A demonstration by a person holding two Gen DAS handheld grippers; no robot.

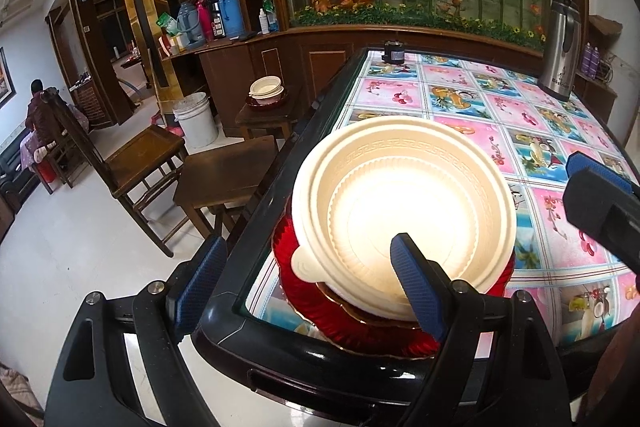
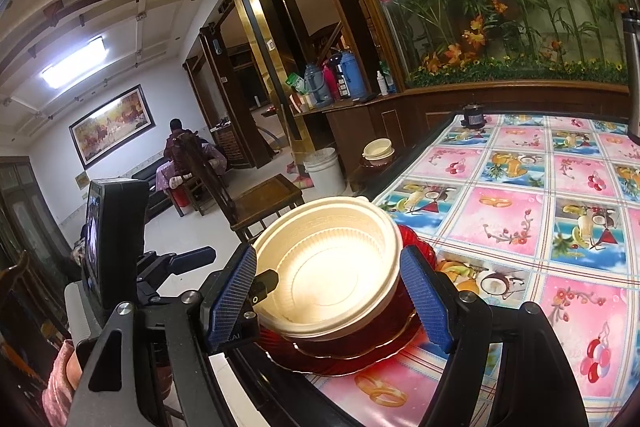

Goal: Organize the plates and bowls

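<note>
Both tongs standing wide, gripping nothing: left gripper [image 1: 308, 287] and right gripper [image 2: 332, 301] straddling cream bowls [image 1: 400, 223] nested on red plates [image 1: 360, 331] at table [image 1: 500, 107] corner. Stack apparently assembled; next likely calling for closing squarely on bowl rim, or withdrawing.

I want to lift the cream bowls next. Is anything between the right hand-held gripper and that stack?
Nothing visible. The right hand-held gripper stands open, its blue fingers on either side of the cream bowls, which sit nested on the red plates at the table's corner.
</note>
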